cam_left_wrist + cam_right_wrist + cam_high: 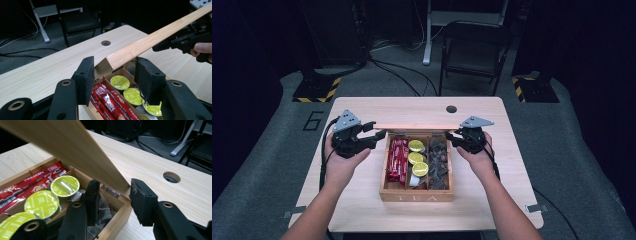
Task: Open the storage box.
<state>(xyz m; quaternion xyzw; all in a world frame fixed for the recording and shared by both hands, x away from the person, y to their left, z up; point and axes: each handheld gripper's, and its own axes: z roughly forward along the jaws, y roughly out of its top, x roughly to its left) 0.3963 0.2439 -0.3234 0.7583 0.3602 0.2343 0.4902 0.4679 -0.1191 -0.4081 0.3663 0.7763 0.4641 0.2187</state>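
Note:
A wooden tea box (417,196) stands mid-table, its lid (417,127) raised and tilted over the back. It holds red packets (397,160), green-topped capsules (417,157) and dark tea bags (438,162). My left gripper (379,132) is at the lid's left end. In the left gripper view the lid (155,37) ends between the left gripper's (113,67) spread jaws, with a gap to both pads. My right gripper (452,137) is at the lid's right end. There the lid (62,142) runs down between the right gripper's (113,186) jaws, which also stand apart.
The light wooden table (362,115) has a round cable hole (451,109) behind the box and bare room on both sides. A folding chair (472,50) and floor cables lie beyond the far edge. Two bases with hazard tape flank the table's back corners.

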